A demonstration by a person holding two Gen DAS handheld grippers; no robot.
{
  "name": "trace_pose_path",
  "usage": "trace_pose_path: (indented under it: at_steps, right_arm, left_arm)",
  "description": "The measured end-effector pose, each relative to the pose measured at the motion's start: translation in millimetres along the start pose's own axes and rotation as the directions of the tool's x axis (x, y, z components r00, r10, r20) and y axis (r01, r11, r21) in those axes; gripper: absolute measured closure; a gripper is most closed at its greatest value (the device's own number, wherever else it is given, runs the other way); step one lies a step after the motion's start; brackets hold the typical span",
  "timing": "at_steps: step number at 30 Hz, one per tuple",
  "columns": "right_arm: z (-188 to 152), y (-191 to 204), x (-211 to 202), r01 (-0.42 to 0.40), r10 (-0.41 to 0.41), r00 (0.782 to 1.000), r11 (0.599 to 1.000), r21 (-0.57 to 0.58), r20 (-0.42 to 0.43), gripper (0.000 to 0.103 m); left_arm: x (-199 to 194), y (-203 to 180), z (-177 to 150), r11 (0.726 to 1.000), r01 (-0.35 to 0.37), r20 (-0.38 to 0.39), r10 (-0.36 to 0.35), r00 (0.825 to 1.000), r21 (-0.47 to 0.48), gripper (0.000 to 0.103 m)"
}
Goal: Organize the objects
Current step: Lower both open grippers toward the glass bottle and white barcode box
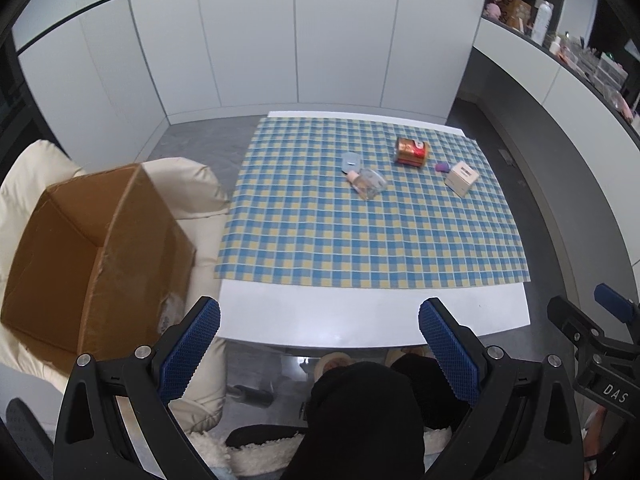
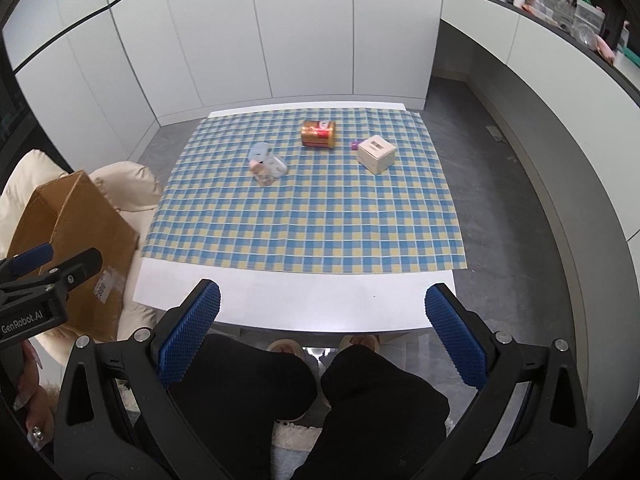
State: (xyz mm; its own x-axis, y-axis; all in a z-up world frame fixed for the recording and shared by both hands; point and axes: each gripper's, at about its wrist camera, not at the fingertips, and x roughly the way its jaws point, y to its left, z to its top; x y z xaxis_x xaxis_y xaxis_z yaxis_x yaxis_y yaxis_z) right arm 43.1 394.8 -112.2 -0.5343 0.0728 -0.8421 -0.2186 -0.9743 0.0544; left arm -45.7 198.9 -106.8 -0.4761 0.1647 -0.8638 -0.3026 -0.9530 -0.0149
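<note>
Both grippers hang above the person's lap at the near edge of the white table (image 2: 320, 304), well apart from everything lying on it. The left gripper (image 1: 319, 344) has its blue-padded jaws spread wide with nothing between them; the right gripper (image 2: 322, 334) is likewise wide apart and empty. In the right wrist view the left gripper's black body appears at the left edge, held in a hand (image 2: 34, 408) with decorated nails.

A blue and yellow checked cloth (image 1: 360, 232) covers most of the table, leaving a bare white strip on the near side. All the loose things sit on the far half of this cloth. A red and gold can (image 1: 411, 151) lies on its side toward the far edge. Right of the can, a small purple item (image 1: 442, 167) rests just beside a cream cube-shaped box (image 1: 461, 179) that has a slot in its top. Left of the can lies a pale blue flat piece (image 1: 351, 161), and touching it on the near side is a clear container with a pink cap (image 1: 368, 184), tipped over.

An open cardboard box (image 1: 96, 248) sits on a cream padded chair (image 1: 200, 188) just left of the table; its inside is bare as far as can be seen. The person's dark-trousered knees (image 2: 312, 396) show below the table's near edge
</note>
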Motion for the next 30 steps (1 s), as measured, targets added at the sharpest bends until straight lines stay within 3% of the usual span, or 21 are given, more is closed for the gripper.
trace_pose_path:
  at_steps: [8, 17, 26, 30]
  right_arm:
    - [4, -14, 22, 0.0, 0.001, 1.0, 1.0, 0.015, -0.011, 0.0]
    - [12, -20, 49, 0.011, -0.011, 1.0, 1.0, -0.021, 0.003, 0.0]
    - [41, -42, 95, 0.073, -0.073, 0.997, 0.997, -0.031, 0.022, 0.0]
    - [61, -56, 129, 0.075, -0.075, 0.997, 0.996, -0.044, 0.007, 0.0]
  left_arm:
    - [26, -12, 10, 1.0, 0.024, -0.025, -0.024, 0.999, 0.013, 0.003]
    - [58, -16, 26, 1.0, -0.003, -0.029, 0.003, 1.0, 0.015, 0.003]
    - [113, -24, 56, 0.999, 0.016, -0.046, -0.015, 0.999, 0.028, 0.003]
    - [146, -22, 73, 0.998, 0.057, -0.064, -0.056, 0.996, 0.004, 0.003]
